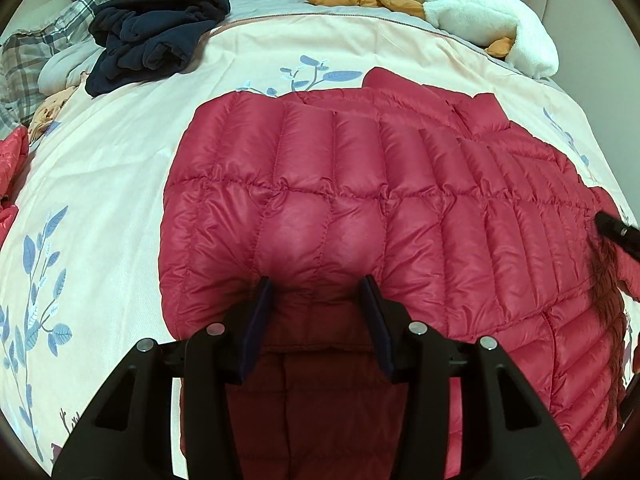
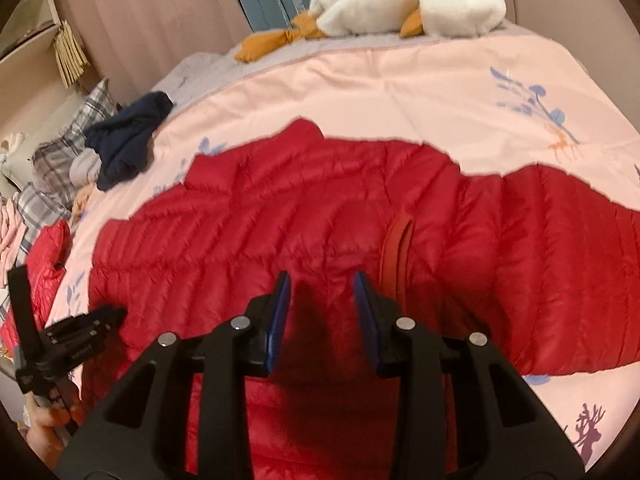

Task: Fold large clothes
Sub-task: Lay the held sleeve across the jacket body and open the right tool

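A red quilted puffer jacket (image 1: 360, 184) lies spread on the pink bedcover (image 1: 100, 168). My left gripper (image 1: 316, 290) is at its near edge, and a thick fold of the jacket with its darker lining fills the gap between the pads. The right wrist view shows this same gripper (image 2: 116, 312) at the jacket's (image 2: 304, 208) left edge, held by a hand (image 2: 52, 420). My right gripper (image 2: 320, 280) hovers over the middle of the jacket, beside a pocket slit (image 2: 400, 248). Its jaws stand apart with nothing between them. One of its black fingers (image 1: 616, 232) shows at the right edge of the left wrist view.
A crumpled navy garment (image 1: 160, 36) lies at the far left of the bed beside plaid pillows (image 1: 32, 52). A white plush goose with orange feet (image 1: 480, 16) lies along the far edge. Another red quilted piece (image 1: 12, 152) sits at the left edge.
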Demonstrator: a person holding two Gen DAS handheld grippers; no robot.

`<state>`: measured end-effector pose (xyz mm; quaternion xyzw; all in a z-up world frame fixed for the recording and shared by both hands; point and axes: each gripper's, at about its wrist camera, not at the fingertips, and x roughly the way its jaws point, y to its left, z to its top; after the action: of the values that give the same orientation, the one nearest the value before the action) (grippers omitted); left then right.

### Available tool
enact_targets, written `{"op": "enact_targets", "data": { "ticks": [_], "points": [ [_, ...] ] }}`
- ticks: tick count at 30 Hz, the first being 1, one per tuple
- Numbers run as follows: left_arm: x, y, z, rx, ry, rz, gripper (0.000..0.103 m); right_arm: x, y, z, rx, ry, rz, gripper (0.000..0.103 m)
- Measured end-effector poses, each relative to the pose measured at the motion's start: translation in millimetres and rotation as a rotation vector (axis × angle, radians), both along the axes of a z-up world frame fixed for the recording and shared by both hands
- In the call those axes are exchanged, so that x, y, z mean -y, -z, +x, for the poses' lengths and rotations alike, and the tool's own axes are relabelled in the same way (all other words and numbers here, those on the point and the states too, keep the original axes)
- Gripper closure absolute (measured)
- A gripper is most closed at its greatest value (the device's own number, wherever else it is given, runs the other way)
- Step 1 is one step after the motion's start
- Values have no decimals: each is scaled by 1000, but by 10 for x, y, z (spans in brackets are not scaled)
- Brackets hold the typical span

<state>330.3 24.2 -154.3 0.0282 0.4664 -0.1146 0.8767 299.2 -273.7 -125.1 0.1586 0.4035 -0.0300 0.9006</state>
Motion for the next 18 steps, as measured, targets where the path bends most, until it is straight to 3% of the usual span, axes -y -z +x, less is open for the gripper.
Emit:
{"op": "enact_targets", "data": {
  "ticks": [7,18],
  "points": [
    [17,11,0,5,0,8,55,35,204,7,-55,0,-12,76],
    [9,-1,4,-1,-12,5,55,84,242,-56,-75,5,14,76]
  ]
}}
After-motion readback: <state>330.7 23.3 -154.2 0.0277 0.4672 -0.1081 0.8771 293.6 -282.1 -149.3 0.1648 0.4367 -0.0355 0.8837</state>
